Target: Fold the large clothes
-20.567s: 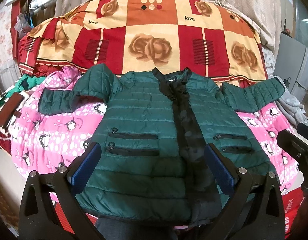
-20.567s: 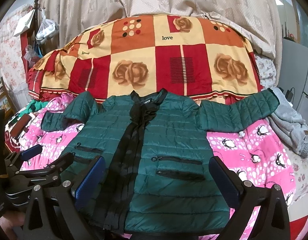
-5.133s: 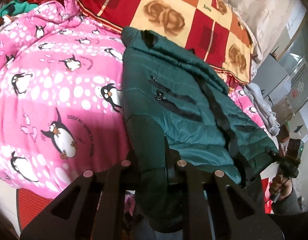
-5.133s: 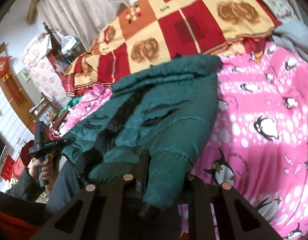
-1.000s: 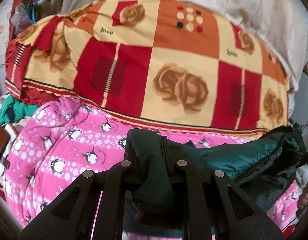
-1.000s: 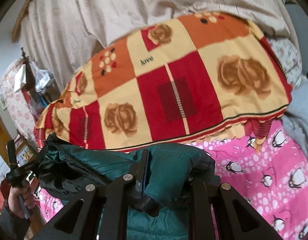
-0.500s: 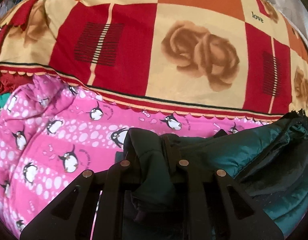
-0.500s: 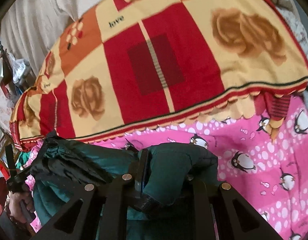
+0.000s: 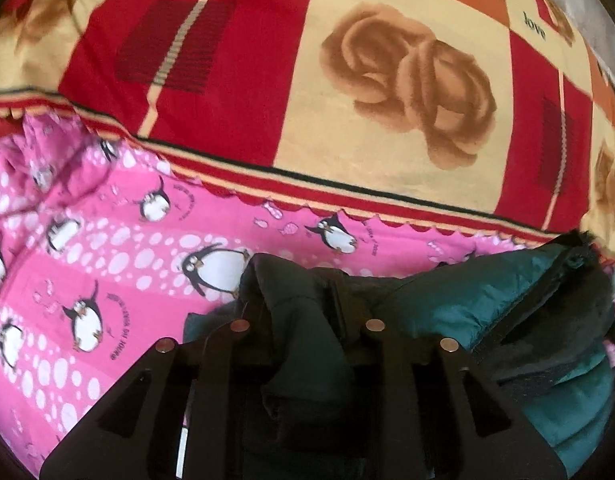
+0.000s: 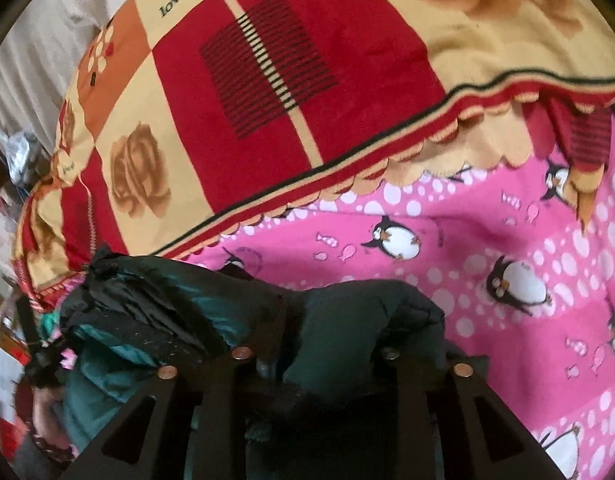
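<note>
The dark green quilted jacket (image 9: 459, 304) is doubled over and held low over the pink penguin blanket (image 9: 107, 248). My left gripper (image 9: 299, 304) is shut on a fold of the jacket, which bunches up between its jaws. The rest of the jacket stretches off to the right with its black placket showing. My right gripper (image 10: 319, 328) is shut on the other end of the jacket (image 10: 155, 308), which stretches off to the left. The fingertips of both grippers are hidden in fabric.
A red, cream and orange rose-patterned quilt (image 9: 347, 80) lies piled just beyond the pink blanket (image 10: 487, 240), also seen in the right wrist view (image 10: 267, 80). The person's other hand and left gripper handle (image 10: 43, 364) show at the far left of the right wrist view.
Both grippers have carried the jacket's held edge forward and down toward the far part of the pink blanket. The rose quilt now fills the upper views. Both stay shut.
</note>
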The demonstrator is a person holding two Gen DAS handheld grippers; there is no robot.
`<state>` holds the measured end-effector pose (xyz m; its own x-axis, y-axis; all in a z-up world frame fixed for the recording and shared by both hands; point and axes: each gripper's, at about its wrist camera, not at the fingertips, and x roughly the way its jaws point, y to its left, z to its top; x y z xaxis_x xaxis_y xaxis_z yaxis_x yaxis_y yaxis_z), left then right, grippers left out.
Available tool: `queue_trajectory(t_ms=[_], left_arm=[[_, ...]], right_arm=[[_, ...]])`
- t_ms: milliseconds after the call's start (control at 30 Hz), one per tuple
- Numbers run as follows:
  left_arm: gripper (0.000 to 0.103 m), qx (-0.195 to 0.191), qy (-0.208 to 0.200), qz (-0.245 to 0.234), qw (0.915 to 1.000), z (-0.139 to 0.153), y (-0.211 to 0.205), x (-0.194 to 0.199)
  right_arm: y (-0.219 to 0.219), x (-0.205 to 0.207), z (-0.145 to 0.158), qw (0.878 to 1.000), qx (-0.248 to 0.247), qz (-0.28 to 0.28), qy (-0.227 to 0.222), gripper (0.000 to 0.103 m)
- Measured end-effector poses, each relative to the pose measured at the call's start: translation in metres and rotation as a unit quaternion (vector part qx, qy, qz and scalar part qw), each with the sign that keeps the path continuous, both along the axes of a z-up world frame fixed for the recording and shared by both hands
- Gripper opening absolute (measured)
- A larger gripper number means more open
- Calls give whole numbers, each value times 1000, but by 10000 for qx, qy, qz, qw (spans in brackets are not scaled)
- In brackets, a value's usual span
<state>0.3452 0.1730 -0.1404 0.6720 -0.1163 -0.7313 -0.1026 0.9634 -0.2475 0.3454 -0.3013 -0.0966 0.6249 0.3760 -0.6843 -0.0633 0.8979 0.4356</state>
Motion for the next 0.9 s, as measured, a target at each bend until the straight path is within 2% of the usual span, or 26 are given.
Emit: queue_trajectory(t_ms=[67,133,233,267,300,367,500,633,733,833,900], left_arm=[[37,-431,181,-152,9988,5,10,1],[41,-679,268,-180,9972,14,19,-1],[50,-807,153,-238,9963,35,26,-12],[57,-766,99,-294,9966,42,25,-16],[79,-633,66,-293,9975,49,25,-19],[99,-311,-88,-194,9993,61,26,-28],[99,-208,-220,32,9995,74,36,-39],[98,290,-275,-215,9990,72,9,-37],[98,976,-317,-603,9929,61,-23,-29],[99,1616,-43,-769,9838,29,-45,-15],[99,1562,96,-759,9848,11,-44,-10]], right_arm=[[-3,-3,7,9998,184,-5,117,36],[-6,-11,19,9992,374,21,132,44],[-5,-27,42,9985,494,216,-11,77],[-4,-33,48,9986,447,255,-81,77],[-1,-40,56,9987,326,374,-152,77],[4,-51,63,9984,75,503,-258,77],[14,-64,70,9961,-503,501,-523,77],[26,-58,68,9945,-751,321,-663,77],[40,-45,53,9939,-903,317,-552,77],[51,-28,22,9915,-1224,377,-218,77],[53,-19,3,9894,-1389,398,-104,77]])
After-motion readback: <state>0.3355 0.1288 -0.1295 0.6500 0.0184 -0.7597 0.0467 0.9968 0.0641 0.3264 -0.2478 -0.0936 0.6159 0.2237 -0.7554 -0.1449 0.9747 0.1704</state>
